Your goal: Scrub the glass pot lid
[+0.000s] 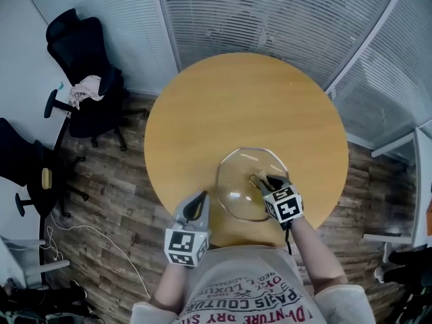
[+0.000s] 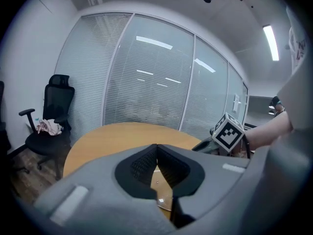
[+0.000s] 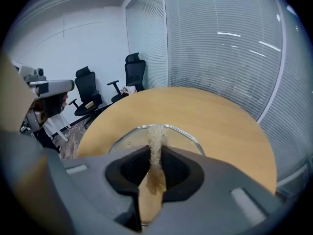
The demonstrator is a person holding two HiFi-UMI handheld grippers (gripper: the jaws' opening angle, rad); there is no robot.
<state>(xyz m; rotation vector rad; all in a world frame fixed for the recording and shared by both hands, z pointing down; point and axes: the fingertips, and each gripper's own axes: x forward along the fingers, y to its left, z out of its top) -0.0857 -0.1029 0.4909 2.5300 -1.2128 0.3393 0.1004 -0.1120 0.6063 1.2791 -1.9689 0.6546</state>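
Observation:
The glass pot lid (image 1: 236,181) lies flat on the round wooden table (image 1: 236,106), near its front edge. My right gripper (image 1: 262,179) is over the lid's right half, shut on a tan scrubbing pad (image 1: 255,178). In the right gripper view the pad (image 3: 156,143) sticks out between the jaws of the right gripper (image 3: 156,155) onto the lid (image 3: 182,134). My left gripper (image 1: 200,198) hovers at the table's front edge, just left of the lid, shut with nothing in it. In the left gripper view the jaws of the left gripper (image 2: 156,153) meet, and a bit of lid (image 2: 164,192) shows below them.
A black office chair (image 1: 88,66) with a pale cloth (image 1: 84,90) on its seat stands left of the table, and a second chair (image 1: 23,164) is nearer. Blinded glass partitions (image 1: 270,12) run behind the table. Cables (image 1: 101,241) lie on the wooden floor.

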